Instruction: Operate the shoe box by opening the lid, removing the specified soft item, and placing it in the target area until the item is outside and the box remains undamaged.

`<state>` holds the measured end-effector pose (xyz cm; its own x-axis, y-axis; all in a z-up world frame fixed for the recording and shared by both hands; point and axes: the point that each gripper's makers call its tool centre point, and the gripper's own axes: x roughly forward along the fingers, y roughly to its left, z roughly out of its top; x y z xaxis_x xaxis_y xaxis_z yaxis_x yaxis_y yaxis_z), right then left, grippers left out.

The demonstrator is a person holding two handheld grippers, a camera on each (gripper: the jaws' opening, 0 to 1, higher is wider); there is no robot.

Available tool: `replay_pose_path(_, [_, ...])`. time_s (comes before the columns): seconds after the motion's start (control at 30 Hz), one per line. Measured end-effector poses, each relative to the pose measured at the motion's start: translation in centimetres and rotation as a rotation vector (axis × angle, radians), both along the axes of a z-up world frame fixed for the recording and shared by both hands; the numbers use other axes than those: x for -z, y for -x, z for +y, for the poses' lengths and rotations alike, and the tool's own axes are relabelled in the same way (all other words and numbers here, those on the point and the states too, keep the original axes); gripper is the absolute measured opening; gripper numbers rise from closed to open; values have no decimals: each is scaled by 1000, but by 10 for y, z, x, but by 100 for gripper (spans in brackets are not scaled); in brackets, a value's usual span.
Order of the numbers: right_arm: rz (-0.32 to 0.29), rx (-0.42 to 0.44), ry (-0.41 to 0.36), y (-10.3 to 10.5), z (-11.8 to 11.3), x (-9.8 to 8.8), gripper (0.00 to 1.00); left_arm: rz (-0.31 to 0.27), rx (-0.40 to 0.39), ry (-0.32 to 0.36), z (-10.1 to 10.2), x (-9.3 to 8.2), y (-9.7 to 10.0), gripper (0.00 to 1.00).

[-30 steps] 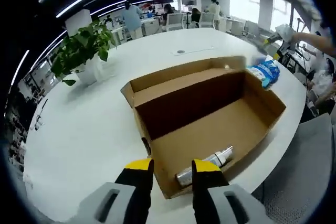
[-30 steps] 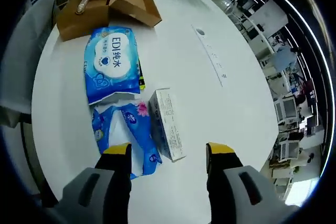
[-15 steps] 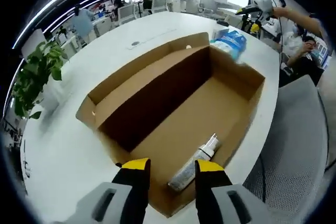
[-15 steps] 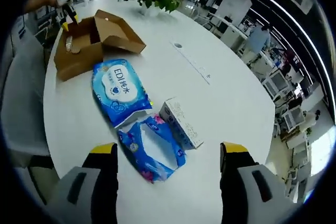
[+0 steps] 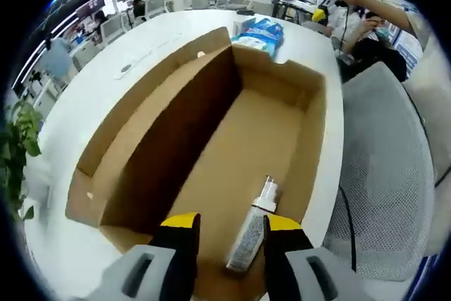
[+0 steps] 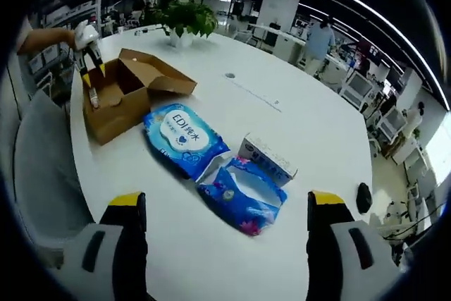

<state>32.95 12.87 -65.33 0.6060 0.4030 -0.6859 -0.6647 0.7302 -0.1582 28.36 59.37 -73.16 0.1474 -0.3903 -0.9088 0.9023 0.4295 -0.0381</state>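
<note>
The shoe box (image 5: 232, 139) is already open on the white desk (image 6: 296, 125), flaps out, and the only thing I can see left inside is a small silver tube-type bottle (image 5: 252, 234) lying flat on the box floor, near the long wall on the chair (image 5: 384, 174) side. The left claw (image 5: 229, 225) hangs right above the box's near end with its yellow-tipped jaws partly open and nothing between them; the bottle's lower end sits pretty much in the gap.

From the right gripper view, three things are already out on the desk, a bit away from the box: a blue wipes pack (image 6: 184, 135) closest to it, then a floral blue tissue pack (image 6: 243, 192), with a small white carton (image 6: 268, 158) just beside that. The right claw (image 6: 225, 213) is spread wide and empty, hovering well back from the box.

Honestly hard to say which one counts as the "soft item". My guess is the packs outside the box are it, and the bottle is just another thing to clear.

If the bottle is next, I'd:
- come straight down over it, jaws across its width, not its length
- stay off the cardboard wall next to it so nothing gets crumpled
- grip the body, not the thin nozzle end
- lift clear of the rim before swinging toward the packs
</note>
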Motion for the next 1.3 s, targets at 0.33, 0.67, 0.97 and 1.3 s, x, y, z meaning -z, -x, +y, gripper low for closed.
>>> replay_pose_path(0.33, [-24,56,-59,32,16,-6,96,93,224,-81,-6,16,9,37])
replay_pose_path(0.67, [-9,125,-78,70,14,-1,96,197,370,-133,-9,32,23,38])
replay_pose_path(0.97, [-10,163,-94,86,18,-2,96,247,402,-131,-8,42,16,43])
replay_pose_path(1.3, [-23,156,-95,95,28,-7,96,236,411,-149,-7,46,17,38])
